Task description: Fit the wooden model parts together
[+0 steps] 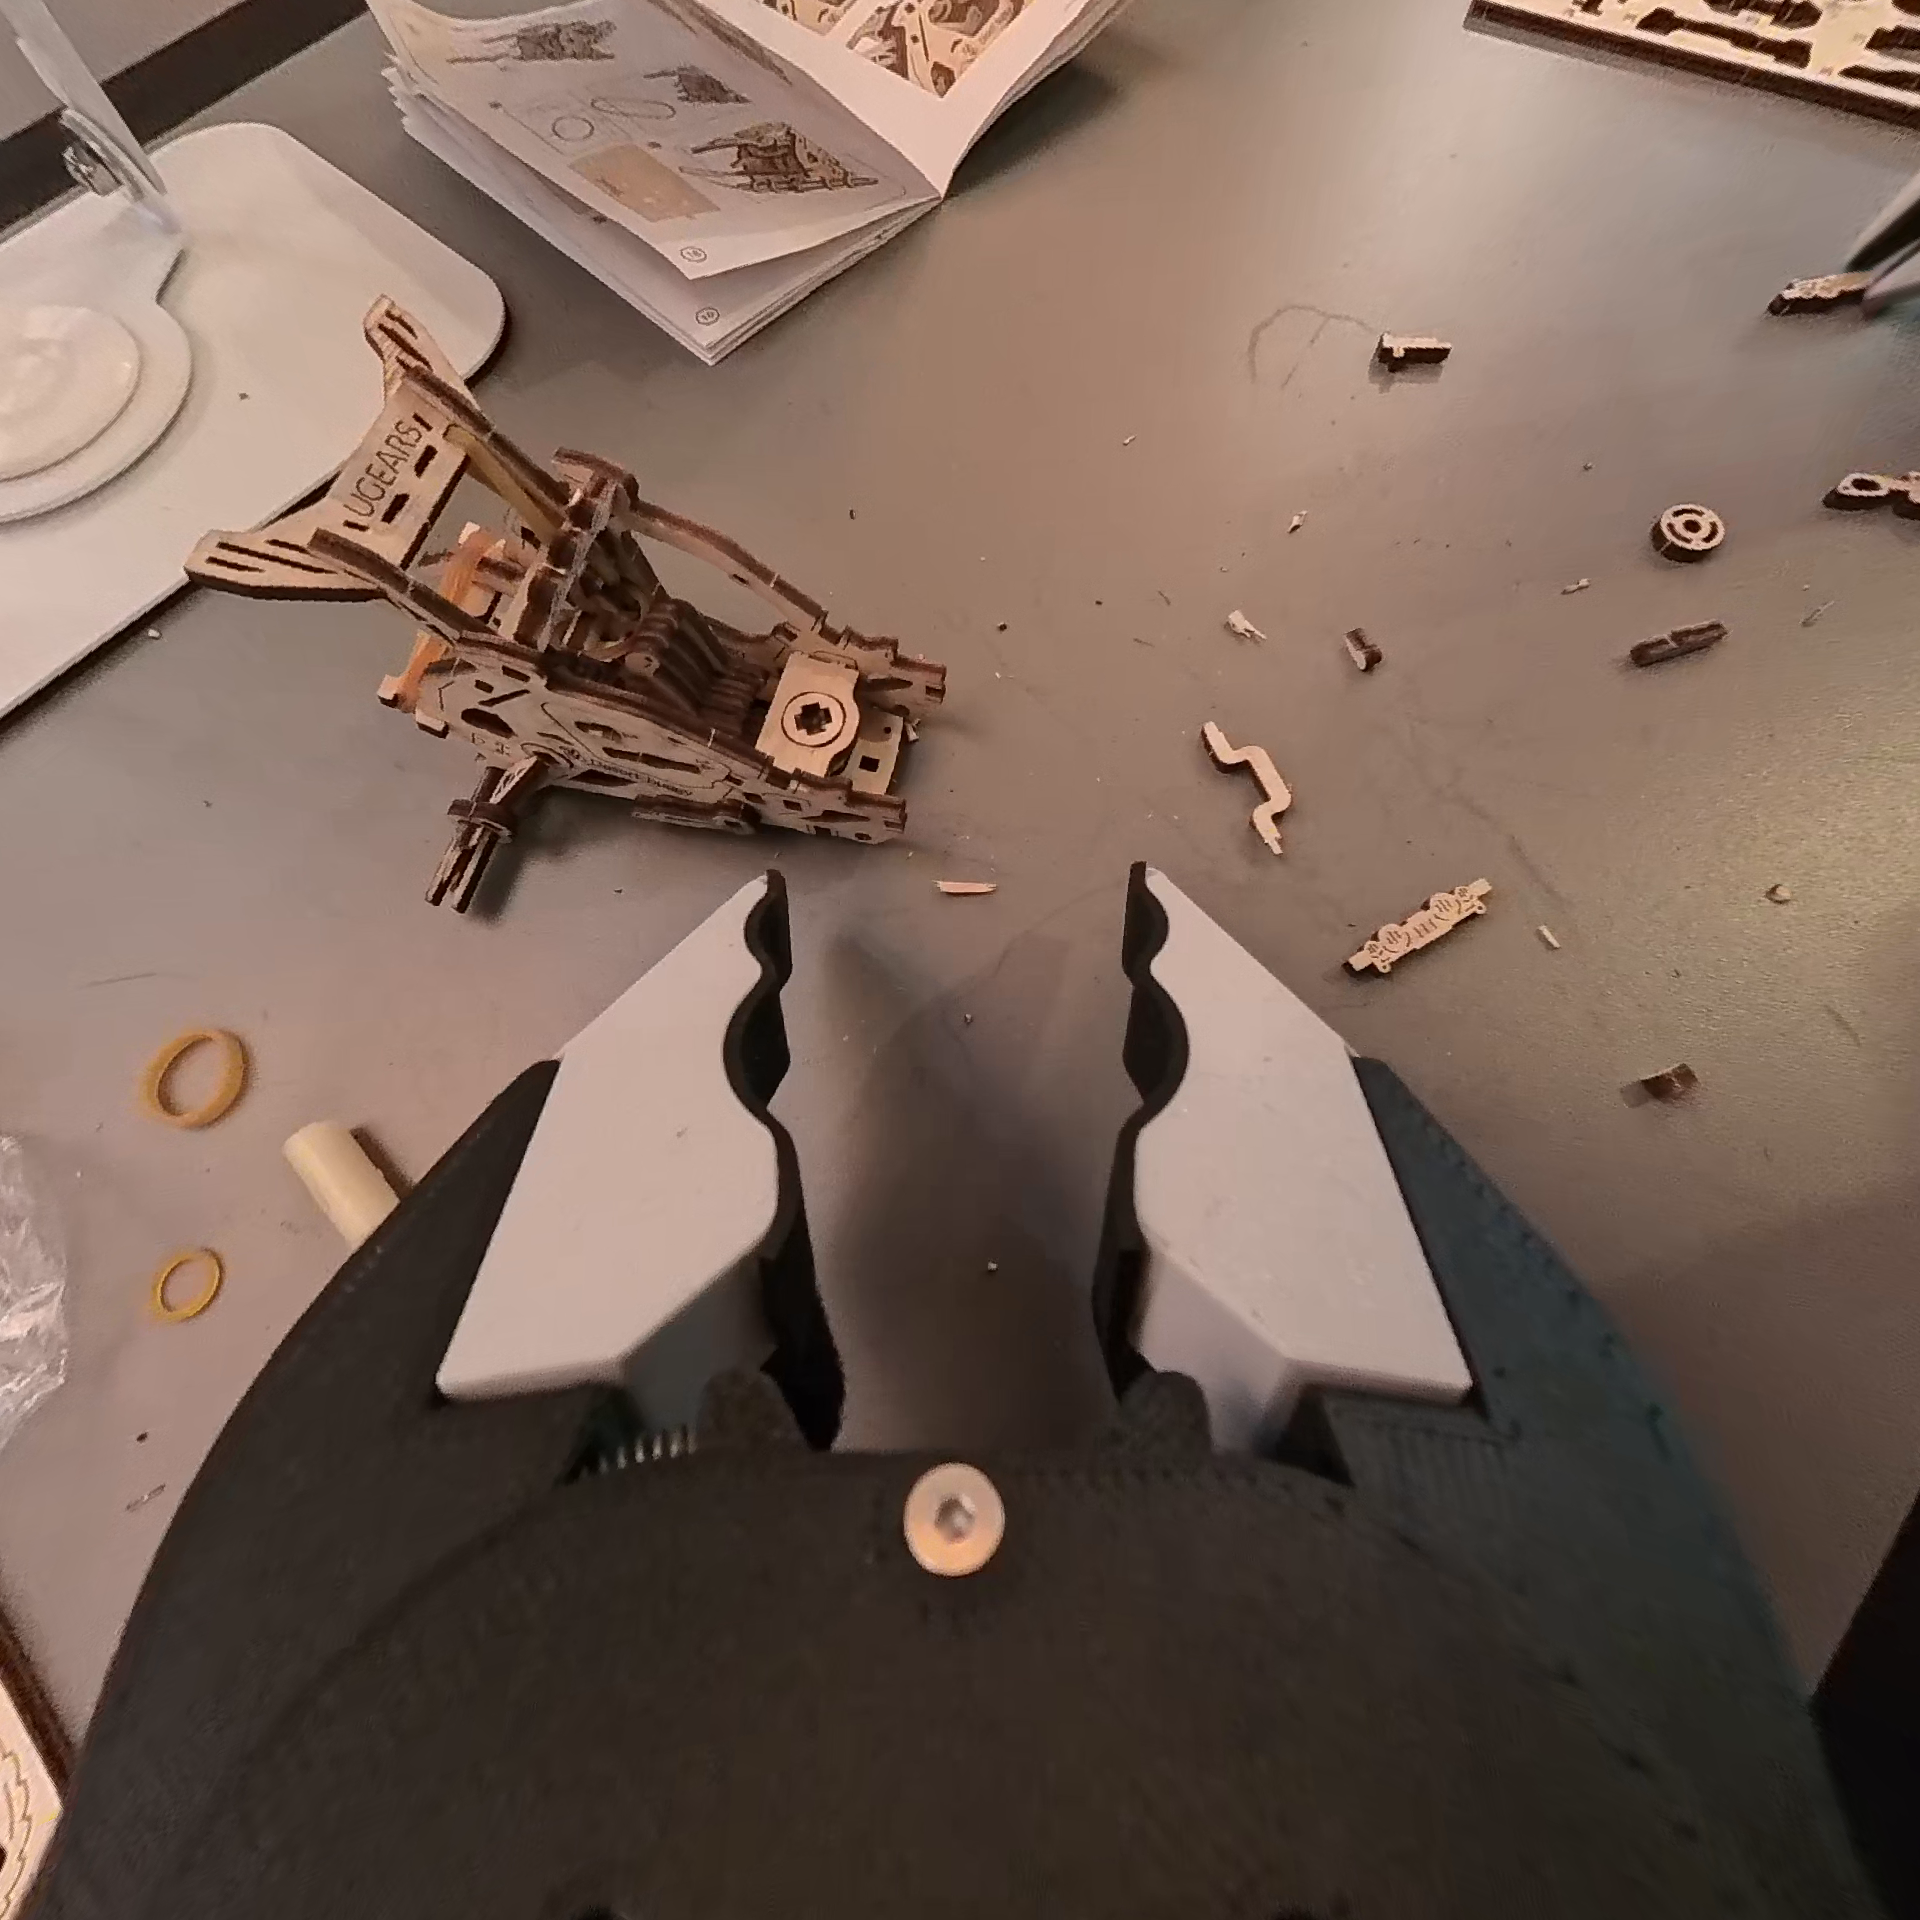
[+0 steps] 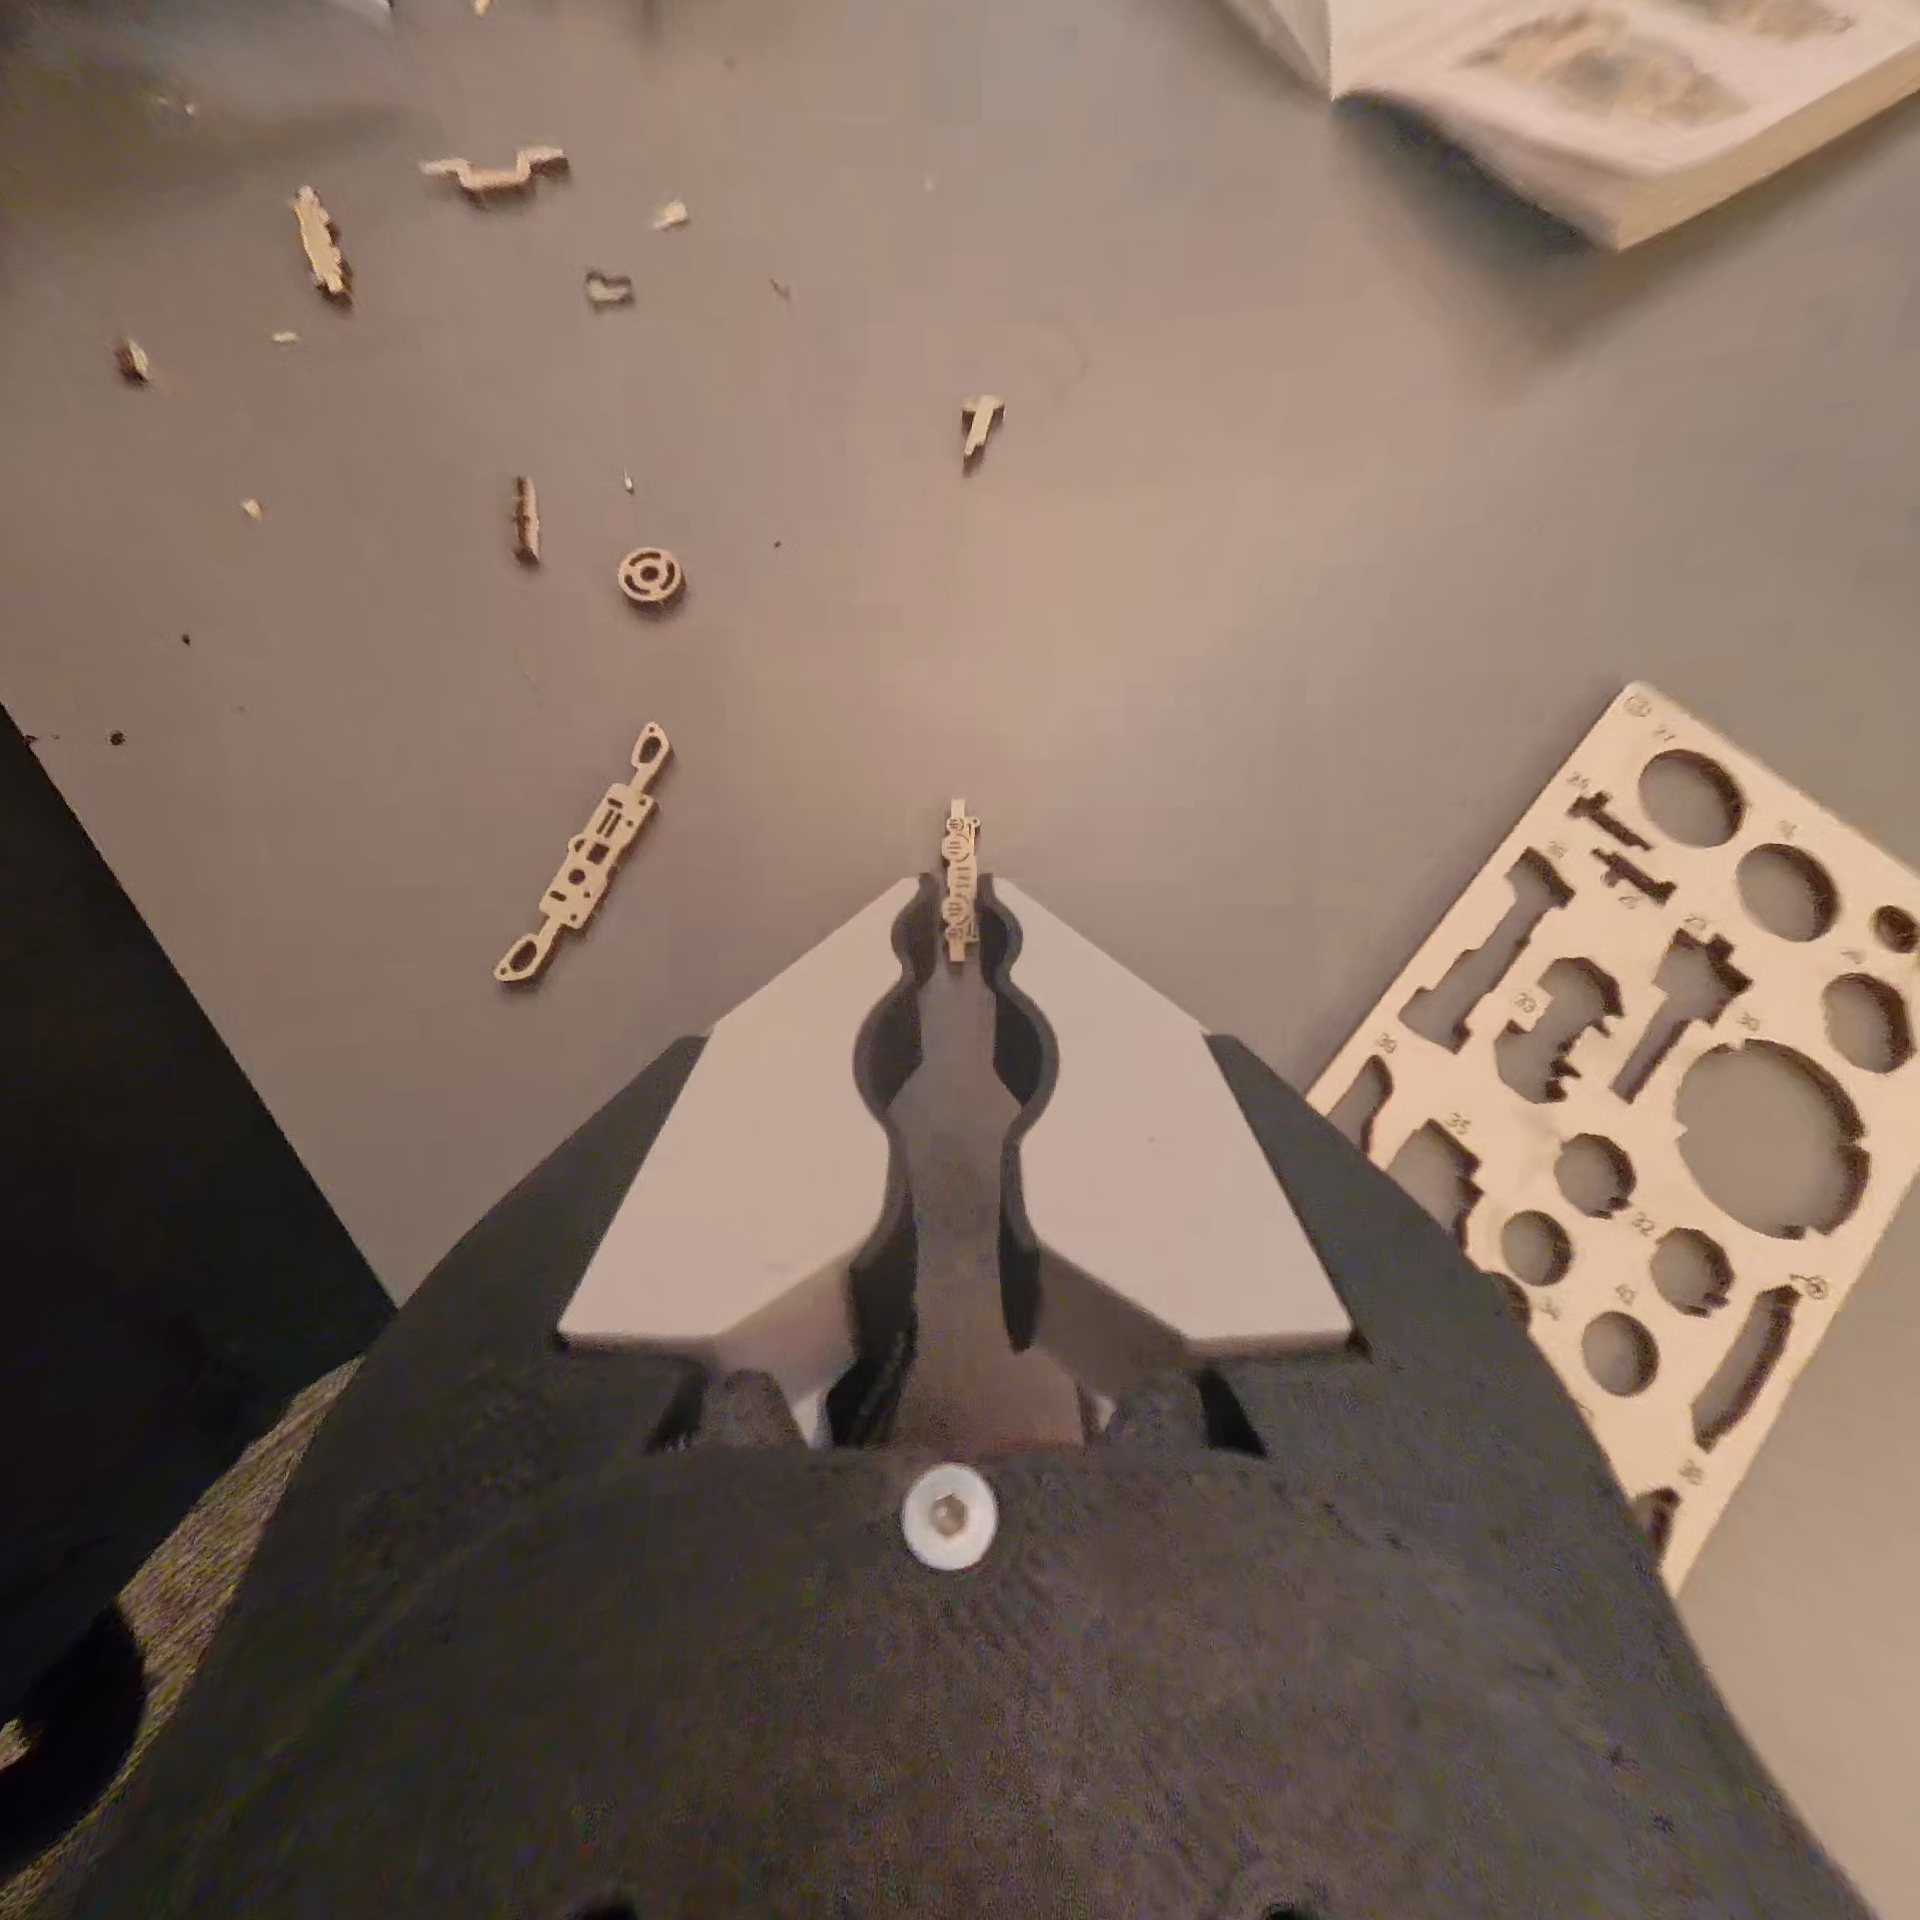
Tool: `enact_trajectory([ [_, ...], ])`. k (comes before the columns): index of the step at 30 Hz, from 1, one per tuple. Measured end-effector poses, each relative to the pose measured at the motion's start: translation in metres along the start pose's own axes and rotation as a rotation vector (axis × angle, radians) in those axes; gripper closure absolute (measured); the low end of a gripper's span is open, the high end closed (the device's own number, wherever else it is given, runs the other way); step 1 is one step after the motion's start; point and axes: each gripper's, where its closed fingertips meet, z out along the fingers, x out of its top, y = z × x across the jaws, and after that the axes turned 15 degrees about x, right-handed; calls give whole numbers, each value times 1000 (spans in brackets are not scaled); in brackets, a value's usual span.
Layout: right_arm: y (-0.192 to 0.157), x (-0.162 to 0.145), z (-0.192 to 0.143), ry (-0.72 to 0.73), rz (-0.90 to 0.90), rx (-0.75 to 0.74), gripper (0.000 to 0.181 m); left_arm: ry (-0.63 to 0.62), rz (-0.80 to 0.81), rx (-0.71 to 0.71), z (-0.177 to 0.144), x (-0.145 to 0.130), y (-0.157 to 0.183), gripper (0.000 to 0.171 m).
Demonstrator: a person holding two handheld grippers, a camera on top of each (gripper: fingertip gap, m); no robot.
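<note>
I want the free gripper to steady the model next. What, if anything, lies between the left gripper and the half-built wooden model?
Nothing visible blocks it. The left gripper is open, and the wooden model stands just ahead to its left on the grey table. Only a tiny wood sliver lies near the fingertips, too flat to matter.

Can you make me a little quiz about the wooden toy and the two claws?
1. True or false: the left claw is open and holds nothing.
2. What is the right claw pinching? A) a rubber band B) a thin wooden strip C) the booklet
3. Fill in: the half-built wooden model lies on the grey ____, ahead and to the left of the left claw.

Key:
1. True. Its fingers stand apart with only bare tabletop between them.
2. B. The strip sticks out past the fingertips.
3. Table.
</note>
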Motion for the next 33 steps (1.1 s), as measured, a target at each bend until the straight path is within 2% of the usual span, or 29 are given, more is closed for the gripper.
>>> enact_trajectory([
  [6,1,3,3,4,51,30,178,0,2,1,0,0,0,109],
  [12,-4,17,5,84,68,67,178,17,-19,-10,-2,2,-1,100],
  [14,-4,20,5,103,78,76,178,90,-12,-9,-11,10,-2,113],
  [15,-3,21,4,110,89,80,178,104,15,21,-13,10,-8,111],
  [17,-2,23,1,138,106,82,178,87,79,55,-18,9,-19,103],
  [21,-3,21,3,124,103,87,178,114,195,135,-25,38,-59,74],
  [24,-3,19,5,100,89,74,178,112,338,154,-22,60,-84,62],
  [27,-3,19,5,105,94,76,178,13,421,35,-6,57,-90,59],
  [31,-2,19,5,105,98,77,178,-127,465,-95,20,28,-96,68],
  [33,-3,19,5,104,95,76,178,-211,454,-101,31,13,-101,72],
])
